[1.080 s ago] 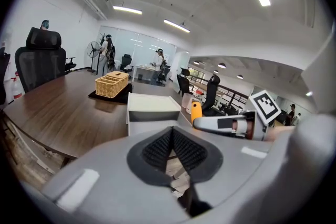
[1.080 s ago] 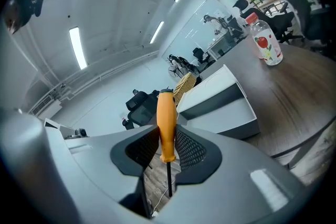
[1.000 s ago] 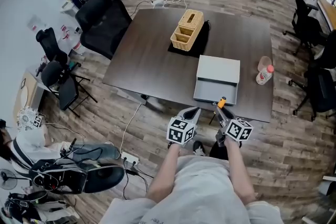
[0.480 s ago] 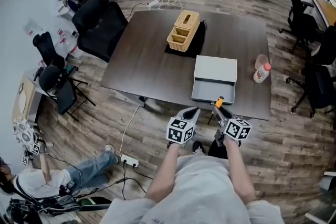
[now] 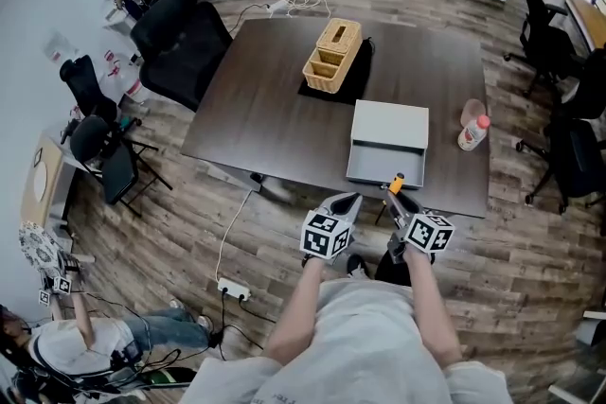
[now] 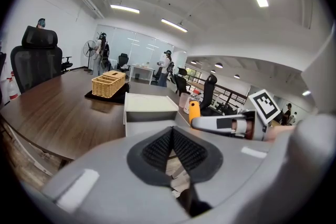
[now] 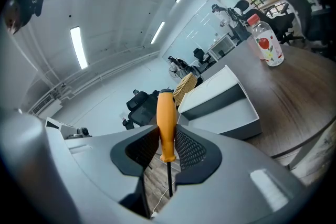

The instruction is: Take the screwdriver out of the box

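Note:
My right gripper (image 5: pixel 395 195) is shut on the screwdriver (image 7: pixel 165 123), clamped by its orange handle with the black shaft (image 7: pixel 169 178) pointing back toward me. It hovers just off the near table edge, in front of the open grey box (image 5: pixel 388 145). The orange handle (image 5: pixel 399 181) shows above the box's near wall in the head view. The left gripper (image 5: pixel 347 202) hangs beside it on the left, jaws shut with nothing between its pads (image 6: pixel 157 148). From the left gripper view the box (image 6: pixel 149 108) sits ahead, with the screwdriver handle (image 6: pixel 194 112) to its right.
A wicker basket (image 5: pixel 333 55) on a black mat stands at the table's far middle. A plastic bottle (image 5: pixel 472 133) and a cup stand right of the box. Office chairs (image 5: pixel 180 38) ring the dark table (image 5: pixel 275 109). A person sits on the floor at lower left.
Both grippers stay in front of the table edge, the right still holding the screwdriver. The head view has shifted slightly, and the person on the floor has moved.

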Demonstrator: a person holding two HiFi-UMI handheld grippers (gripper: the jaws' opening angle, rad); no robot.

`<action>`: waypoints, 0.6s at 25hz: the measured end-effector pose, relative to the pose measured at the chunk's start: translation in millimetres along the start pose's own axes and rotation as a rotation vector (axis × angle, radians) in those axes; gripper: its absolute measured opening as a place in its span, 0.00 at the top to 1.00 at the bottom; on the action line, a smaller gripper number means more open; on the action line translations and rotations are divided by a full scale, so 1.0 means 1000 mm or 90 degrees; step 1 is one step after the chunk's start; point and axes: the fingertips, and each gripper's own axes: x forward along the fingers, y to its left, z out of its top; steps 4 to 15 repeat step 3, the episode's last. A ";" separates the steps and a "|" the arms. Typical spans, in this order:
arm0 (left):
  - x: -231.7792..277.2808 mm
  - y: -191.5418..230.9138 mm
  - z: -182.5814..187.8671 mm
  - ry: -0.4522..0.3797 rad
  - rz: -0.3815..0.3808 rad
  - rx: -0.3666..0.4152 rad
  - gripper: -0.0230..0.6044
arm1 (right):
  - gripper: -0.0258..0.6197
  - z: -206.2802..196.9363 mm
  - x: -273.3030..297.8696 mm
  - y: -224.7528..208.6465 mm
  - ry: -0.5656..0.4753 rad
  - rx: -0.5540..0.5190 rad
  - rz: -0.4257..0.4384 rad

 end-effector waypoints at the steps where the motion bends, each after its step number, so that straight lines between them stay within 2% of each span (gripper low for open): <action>1: 0.001 0.000 0.001 0.000 0.000 0.000 0.88 | 0.81 0.001 0.000 -0.001 0.000 0.000 0.001; 15: 0.004 -0.001 0.002 -0.001 -0.001 0.002 0.88 | 0.81 0.004 0.000 -0.002 -0.001 0.001 0.002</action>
